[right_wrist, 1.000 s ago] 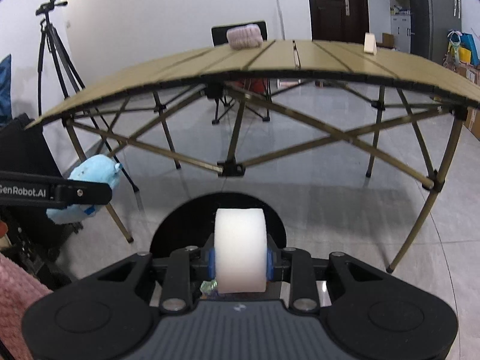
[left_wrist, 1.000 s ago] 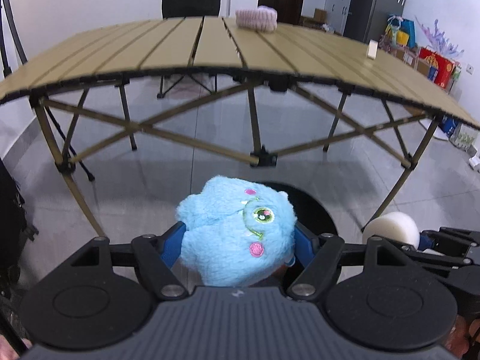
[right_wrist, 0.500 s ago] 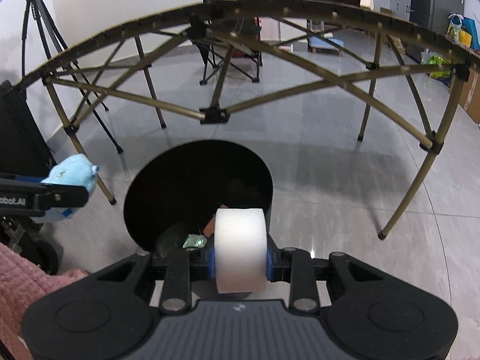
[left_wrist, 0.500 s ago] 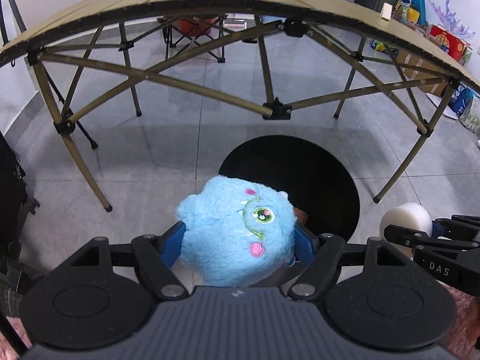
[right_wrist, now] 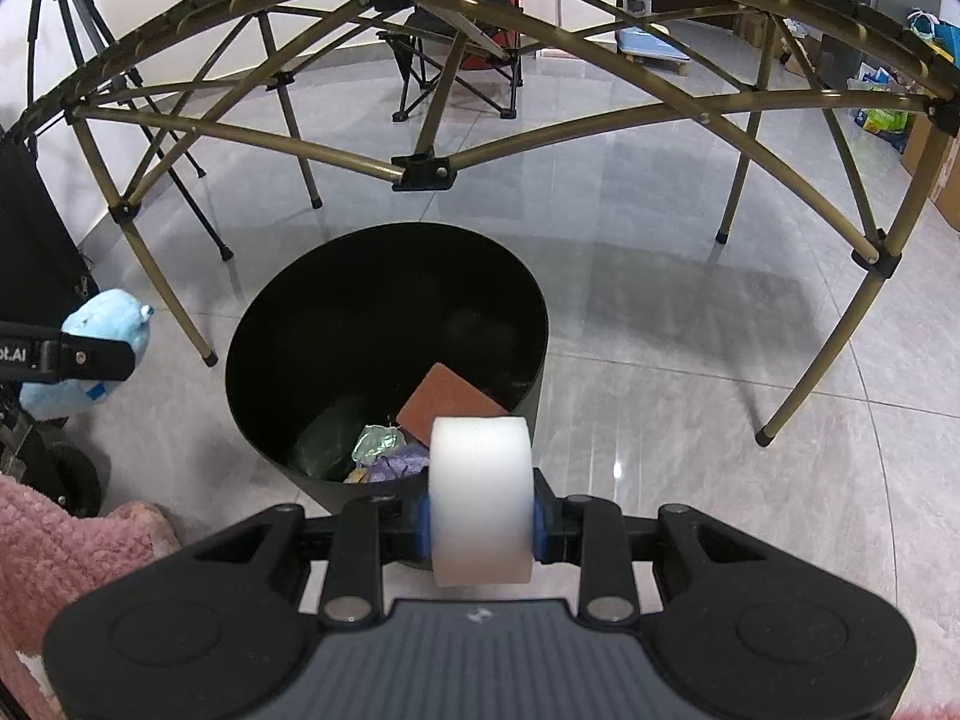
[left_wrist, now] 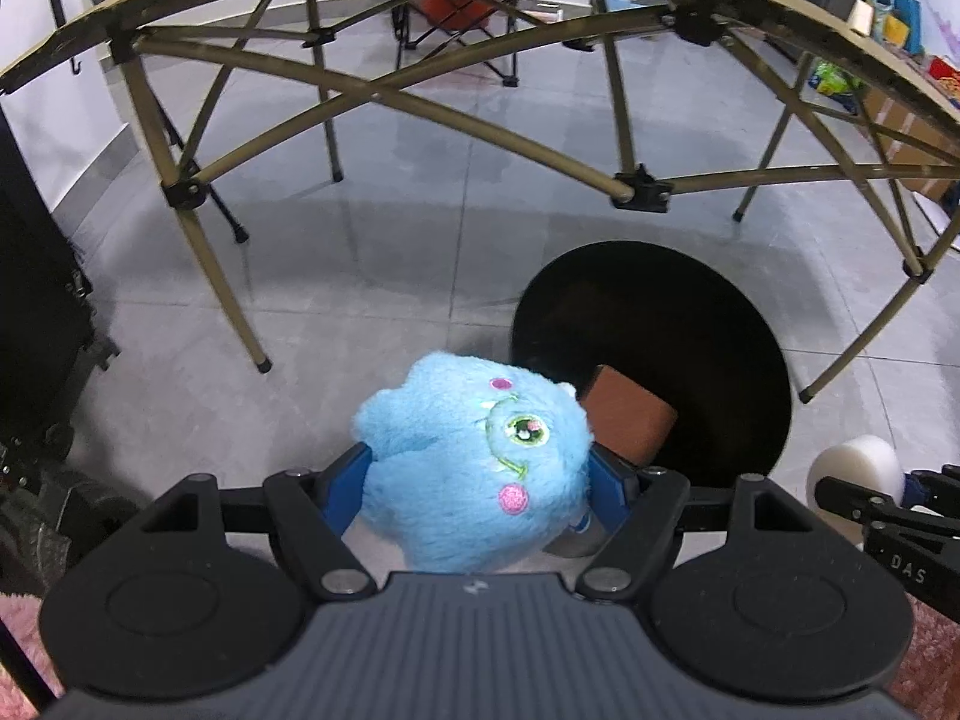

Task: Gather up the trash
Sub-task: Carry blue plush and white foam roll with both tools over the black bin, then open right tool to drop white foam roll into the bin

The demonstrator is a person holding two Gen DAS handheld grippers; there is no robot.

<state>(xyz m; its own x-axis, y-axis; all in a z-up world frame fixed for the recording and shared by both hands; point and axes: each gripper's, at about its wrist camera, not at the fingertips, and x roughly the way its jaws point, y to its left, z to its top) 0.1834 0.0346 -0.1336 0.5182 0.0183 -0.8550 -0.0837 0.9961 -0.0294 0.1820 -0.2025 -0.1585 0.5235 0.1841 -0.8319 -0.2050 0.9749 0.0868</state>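
Both grippers had descended toward the black bin since the earlier frame. Left gripper pinched a blue plush toy beside the rim; right gripper pinched a white foam roll at the near rim. Disposal step judged under way; release required centring over the opening.

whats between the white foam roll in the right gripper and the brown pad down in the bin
Nothing solid: in the right wrist view the white foam roll hangs over the black bin's near rim, with only open air down to the brown pad.
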